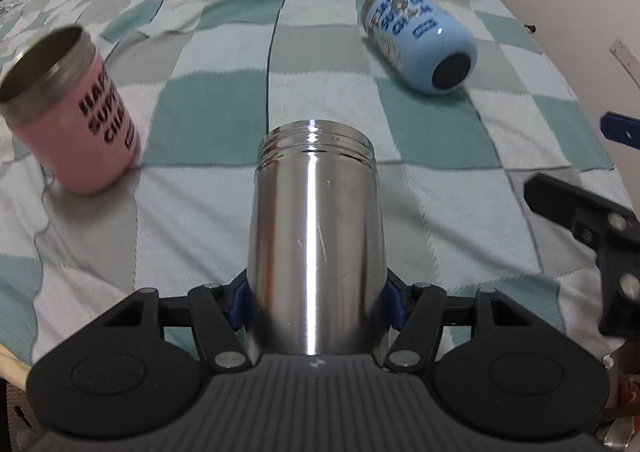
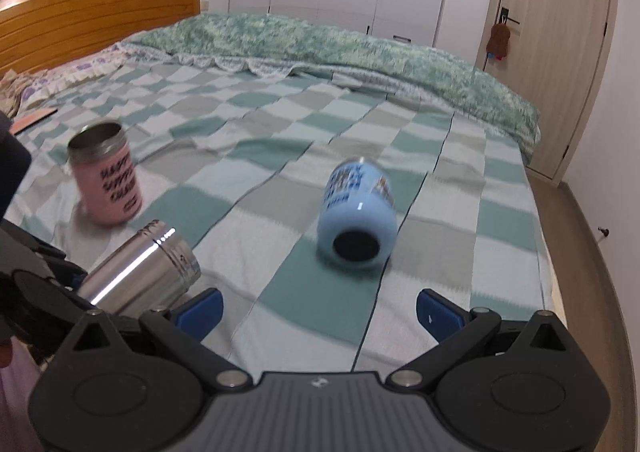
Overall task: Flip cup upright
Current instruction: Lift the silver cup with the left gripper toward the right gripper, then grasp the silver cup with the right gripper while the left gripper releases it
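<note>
Left gripper (image 1: pixel 316 304): pinching bare stainless-steel cylindrical cup (image 1: pixel 316 236), frame centre. Right gripper (image 2: pixel 318 306): spread. Pink lettered cup (image 1: pixel 76 107), upper left; blue lettered cup (image 1: pixel 420 39), on its side, upper right. Checked bedspread (image 1: pixel 224 99).

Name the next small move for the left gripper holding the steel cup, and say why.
Probably tip the steel cup mouth-up and lower it onto the bedspread: the left gripper clamps it tilted above the bed, near the pink cup, which stands upright.

The pink cup (image 1: pixel 76 111), at nine o'clock in the left wrist view, bears black letters, partly readable: "HAP… SUP… CHA…". The blue cup (image 1: pixel 416 37), at one o'clock, shows blurred "SU… CHA…".
</note>
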`<action>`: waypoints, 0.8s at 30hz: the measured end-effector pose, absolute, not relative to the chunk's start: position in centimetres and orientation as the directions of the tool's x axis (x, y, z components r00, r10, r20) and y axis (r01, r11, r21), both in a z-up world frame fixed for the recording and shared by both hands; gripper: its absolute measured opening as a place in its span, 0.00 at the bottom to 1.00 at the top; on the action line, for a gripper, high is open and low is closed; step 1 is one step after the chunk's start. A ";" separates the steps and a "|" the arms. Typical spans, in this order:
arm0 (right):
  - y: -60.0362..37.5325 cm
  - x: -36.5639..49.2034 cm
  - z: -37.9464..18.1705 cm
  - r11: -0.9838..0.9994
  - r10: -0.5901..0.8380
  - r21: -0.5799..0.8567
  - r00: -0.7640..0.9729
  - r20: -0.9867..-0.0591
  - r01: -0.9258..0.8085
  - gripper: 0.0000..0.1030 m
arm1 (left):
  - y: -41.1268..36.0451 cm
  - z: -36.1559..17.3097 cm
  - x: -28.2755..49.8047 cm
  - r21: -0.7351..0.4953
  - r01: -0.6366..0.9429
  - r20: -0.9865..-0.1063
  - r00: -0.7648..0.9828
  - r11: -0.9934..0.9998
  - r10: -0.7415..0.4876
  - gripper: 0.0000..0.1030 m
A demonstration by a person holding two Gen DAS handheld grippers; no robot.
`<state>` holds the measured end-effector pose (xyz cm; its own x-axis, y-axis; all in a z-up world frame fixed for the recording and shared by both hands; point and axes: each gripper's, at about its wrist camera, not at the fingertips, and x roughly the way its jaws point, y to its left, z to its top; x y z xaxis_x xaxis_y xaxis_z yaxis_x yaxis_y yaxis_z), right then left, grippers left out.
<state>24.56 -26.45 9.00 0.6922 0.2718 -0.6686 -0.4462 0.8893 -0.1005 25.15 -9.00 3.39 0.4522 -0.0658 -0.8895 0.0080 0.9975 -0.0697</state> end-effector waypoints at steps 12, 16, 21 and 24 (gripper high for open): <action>-26.2 21.4 9.4 0.906 0.263 -0.081 0.704 -0.660 -0.415 1.00 | -7.7 5.7 22.8 -0.092 0.096 -0.827 0.547 0.991 -0.130 1.00; -25.5 21.1 11.1 0.913 0.269 -0.063 0.710 -0.651 -0.404 1.00 | -4.9 7.7 21.3 -0.083 0.106 -0.792 0.596 0.991 -0.130 1.00; -22.8 21.4 10.8 0.922 0.282 -0.001 0.672 -0.685 -0.387 1.00 | -0.8 8.1 20.4 -0.063 0.130 -0.772 0.622 0.990 -0.131 1.00; -20.2 21.8 9.6 0.925 0.271 0.010 0.642 -0.718 -0.379 1.00 | 1.6 7.8 20.1 -0.044 0.148 -0.767 0.628 0.988 -0.128 1.00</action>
